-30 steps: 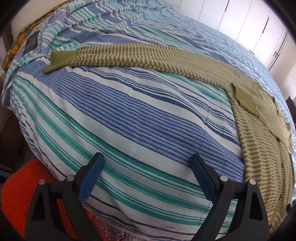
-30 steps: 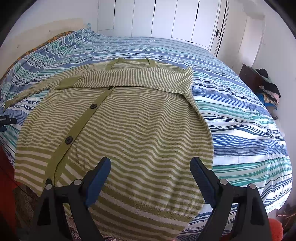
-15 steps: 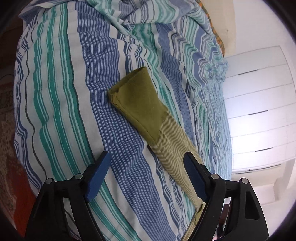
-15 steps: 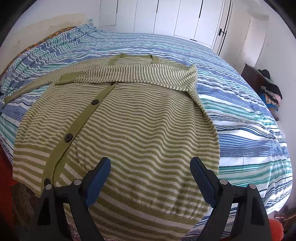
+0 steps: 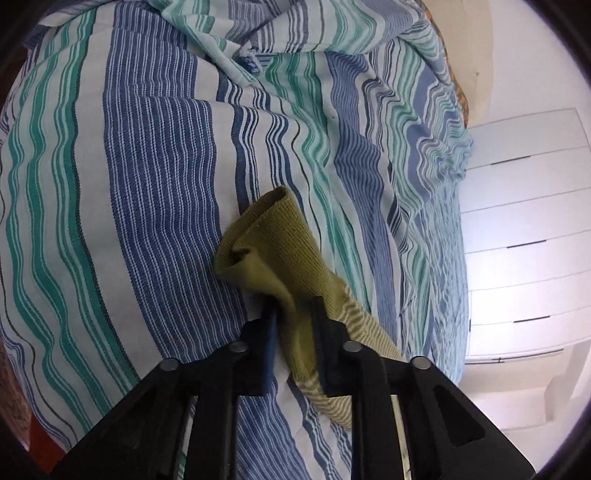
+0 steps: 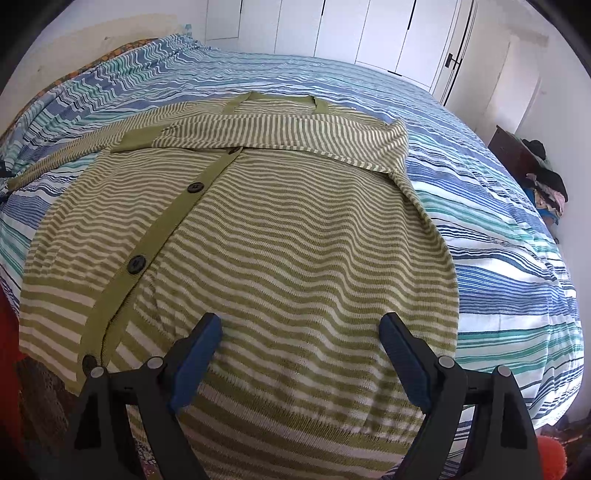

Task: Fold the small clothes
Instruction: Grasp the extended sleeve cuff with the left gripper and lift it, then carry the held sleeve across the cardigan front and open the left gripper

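Observation:
A green and cream striped cardigan (image 6: 295, 229) lies buttoned and flat on the striped bedspread (image 6: 498, 240). One sleeve is folded across its chest (image 6: 295, 133). The other sleeve (image 6: 74, 147) stretches out to the left. My left gripper (image 5: 295, 306) is closing its jaws on that sleeve's plain olive cuff (image 5: 273, 243); the pads pinch the bunched fabric just behind the cuff end. My right gripper (image 6: 301, 325) hovers wide open over the cardigan's lower hem, with nothing held.
White wardrobe doors (image 6: 369, 33) stand beyond the bed. A dark nightstand with a heap of clothes (image 6: 535, 173) sits at the right. A red rug (image 6: 7, 332) lies by the bed's left edge. The bedspread (image 5: 147, 184) is rumpled toward the pillows.
My left gripper swung across to the outstretched sleeve's end, rolled, and went from wide open to shut on the cuff, which now bunches up. The right gripper stayed put.

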